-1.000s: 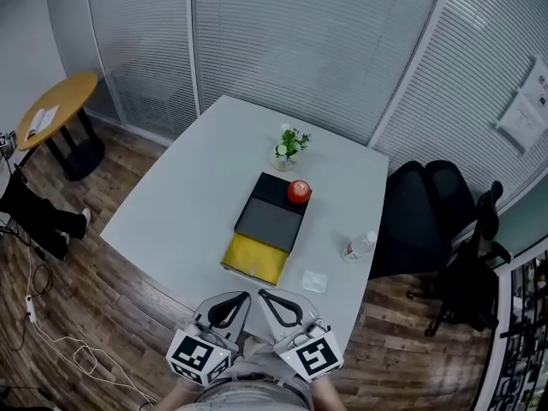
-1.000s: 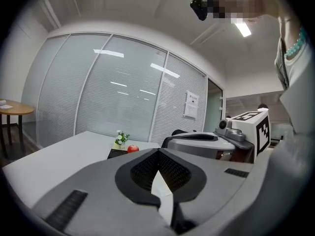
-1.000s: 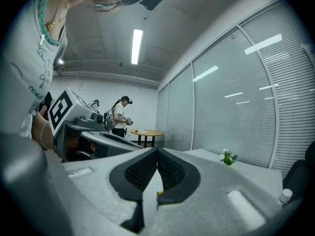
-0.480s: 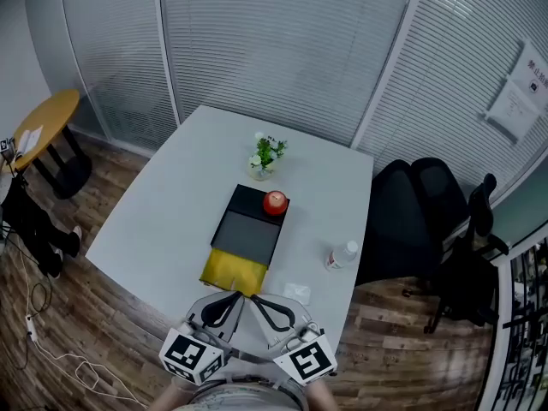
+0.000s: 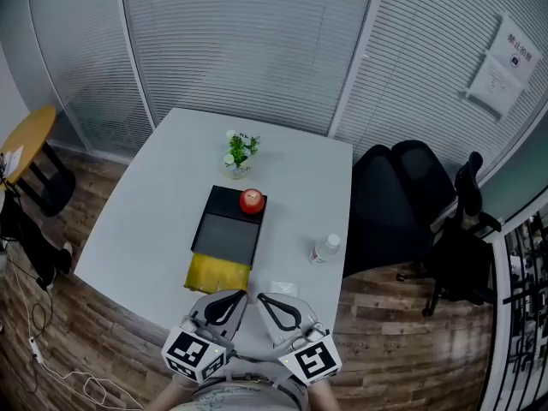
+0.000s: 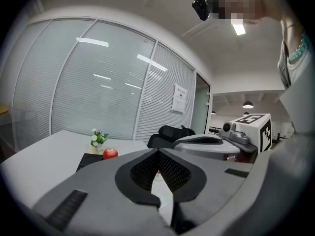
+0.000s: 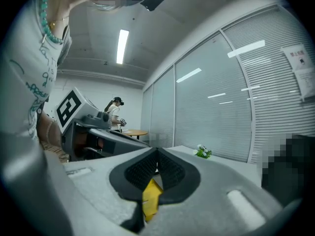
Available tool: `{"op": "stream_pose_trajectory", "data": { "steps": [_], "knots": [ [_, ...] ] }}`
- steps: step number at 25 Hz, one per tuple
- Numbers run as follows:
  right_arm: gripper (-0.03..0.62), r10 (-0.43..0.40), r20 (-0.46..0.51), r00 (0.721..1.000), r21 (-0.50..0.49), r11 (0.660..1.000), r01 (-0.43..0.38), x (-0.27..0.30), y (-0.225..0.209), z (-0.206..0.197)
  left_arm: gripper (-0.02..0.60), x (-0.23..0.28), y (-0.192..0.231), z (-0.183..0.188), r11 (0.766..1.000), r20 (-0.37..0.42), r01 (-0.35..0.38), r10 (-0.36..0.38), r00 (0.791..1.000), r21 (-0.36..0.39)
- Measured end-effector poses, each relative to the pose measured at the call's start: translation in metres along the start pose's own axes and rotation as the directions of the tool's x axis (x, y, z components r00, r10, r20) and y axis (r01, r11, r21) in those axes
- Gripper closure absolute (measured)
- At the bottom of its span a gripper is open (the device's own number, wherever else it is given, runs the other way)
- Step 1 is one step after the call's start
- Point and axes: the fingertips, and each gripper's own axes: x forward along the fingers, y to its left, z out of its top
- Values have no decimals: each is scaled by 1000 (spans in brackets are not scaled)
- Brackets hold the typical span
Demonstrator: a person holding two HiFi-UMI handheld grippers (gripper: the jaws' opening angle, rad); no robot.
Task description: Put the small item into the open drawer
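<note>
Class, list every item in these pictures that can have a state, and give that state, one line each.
Drawer: open, pulled out of the dark box.
Small white item: lying on the table, outside the drawer.
Apple: resting on top of the box.
Bottle: capped.
Left gripper: shut, empty.
Right gripper: shut, empty.

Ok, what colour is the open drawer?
Yellow. The drawer shows best in the head view.
</note>
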Motion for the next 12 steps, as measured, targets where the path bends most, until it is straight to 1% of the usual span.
{"op": "stream_pose_trajectory", "data": {
  "steps": [3, 6, 12],
  "knots": [
    [591, -27, -23, 999, -11, 1000, 27, 1, -3, -4, 584, 3, 1, -2, 999, -7, 31, -31, 999, -10],
    [591, -55, -22, 998, -5, 998, 55, 5, -5, -4, 584, 7, 4, 1, 998, -7, 65, -65, 998, -5],
    [591, -104, -47, 993, -5, 995, 104, 26, -6, -7, 584, 6, 22, 4, 991, -14, 130, -131, 991, -11]
  ]
}}
